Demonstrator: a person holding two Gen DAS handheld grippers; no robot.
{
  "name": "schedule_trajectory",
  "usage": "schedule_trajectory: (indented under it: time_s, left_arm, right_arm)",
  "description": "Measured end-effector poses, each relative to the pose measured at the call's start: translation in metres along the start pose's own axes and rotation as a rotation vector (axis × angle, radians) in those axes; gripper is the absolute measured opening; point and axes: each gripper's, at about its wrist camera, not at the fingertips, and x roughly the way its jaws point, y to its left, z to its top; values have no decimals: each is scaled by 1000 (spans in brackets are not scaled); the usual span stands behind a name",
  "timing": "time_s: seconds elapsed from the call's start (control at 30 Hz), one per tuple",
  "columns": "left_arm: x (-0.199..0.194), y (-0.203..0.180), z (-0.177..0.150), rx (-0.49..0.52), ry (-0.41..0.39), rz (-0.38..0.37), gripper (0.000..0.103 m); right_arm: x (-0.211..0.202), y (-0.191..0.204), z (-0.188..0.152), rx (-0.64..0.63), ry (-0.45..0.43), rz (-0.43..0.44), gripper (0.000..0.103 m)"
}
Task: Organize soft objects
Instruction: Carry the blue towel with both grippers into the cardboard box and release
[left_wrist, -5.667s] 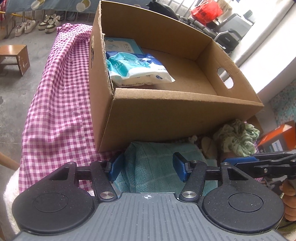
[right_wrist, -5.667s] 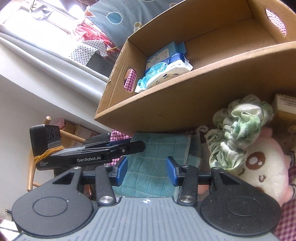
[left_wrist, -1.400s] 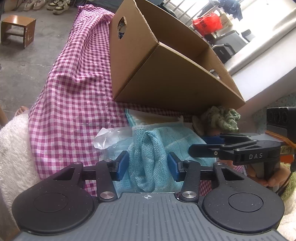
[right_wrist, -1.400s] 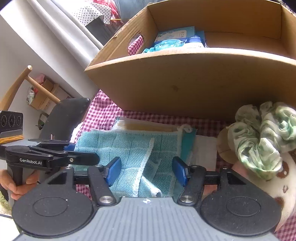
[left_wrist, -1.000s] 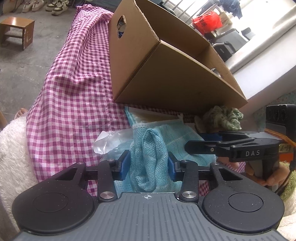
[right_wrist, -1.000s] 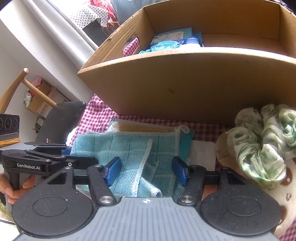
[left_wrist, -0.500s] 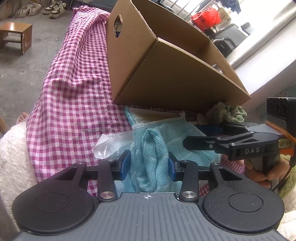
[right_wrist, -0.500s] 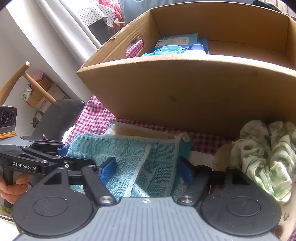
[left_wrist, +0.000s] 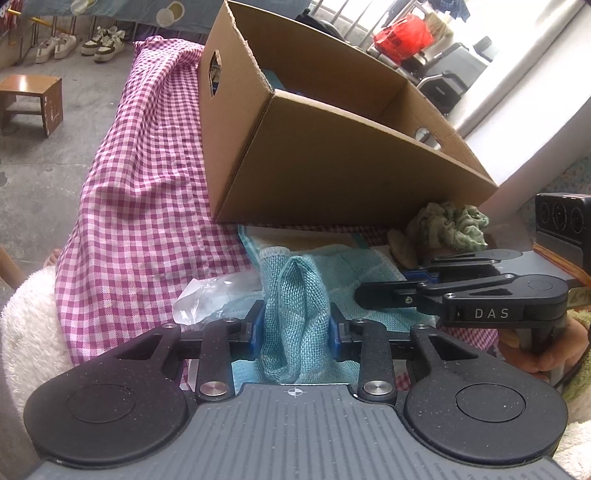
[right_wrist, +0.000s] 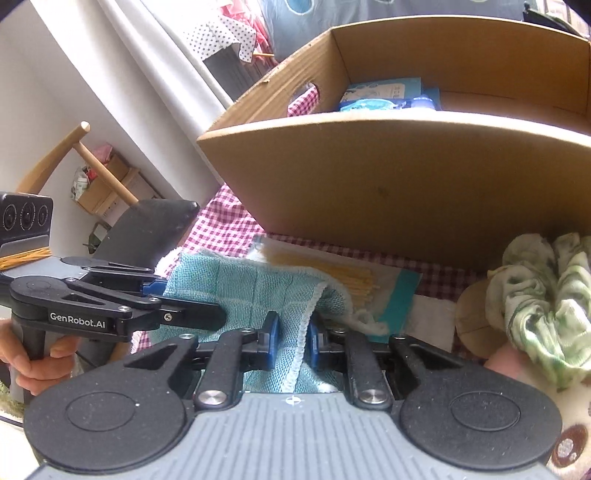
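A: Left hand-held gripper (left_wrist: 295, 326): jaws closing, blue pads already pressing a bunched ridge of the teal cloth (left_wrist: 303, 295) from both sides. Right hand-held gripper (right_wrist: 291, 338): also closing, nearly together, with the cloth's white-stitched hem clamped between the pads.

B: So both hold the same cloth. Where does it lie?

A: On the checked cover (left_wrist: 147, 177) of the bench, just in front of the cardboard box (left_wrist: 332, 173), draped over a flat packet (right_wrist: 354, 280) with a yellow pattern. A crinkled clear wrapper (left_wrist: 207, 295) touches its left edge. A green scrunchie (right_wrist: 546, 288) sits on a plush toy (right_wrist: 569, 435) to the right, near the cloth but apart from it.

B: Judgement on doing the step well?

A: The likely step is securing two grips before lifting the cloth toward the box. Both pinches should finish closing before any lift. The left one holds a thick fold, which may slip as the weave compresses. The right one holds little more than the hem, so the pull there should stay gentle.

B: Risks?

A: The packet or wrapper could ride up with the cloth. Lifting both hands together and keeping the cloth lightly taut should let it clear the box's near wall. The box already holds blue-and-white packs (right_wrist: 384, 98) on its left side; the rest of what can be seen of its floor looks free.
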Motion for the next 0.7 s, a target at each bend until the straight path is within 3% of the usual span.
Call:
schedule_trajectory:
  time_s: [0.23,0.4,0.57,0.7]
  left_arm:
    - [-31,-9,-3,-24,-48,-53,28]
    - [-64,-24,8,-19,-124,-97,28]
    - [-93,-50,50,56,-227,-94,28]
    - [-95,-67,99,129,-275,-81,28]
  right_arm:
    - [-37,21,1,-34,-96,37,16]
    - [-76,38,26,-89,-203,56,16]
    - [-110,44,76,-155,-321,30,16]
    - [-110,26,124,-134,-324,20,16]
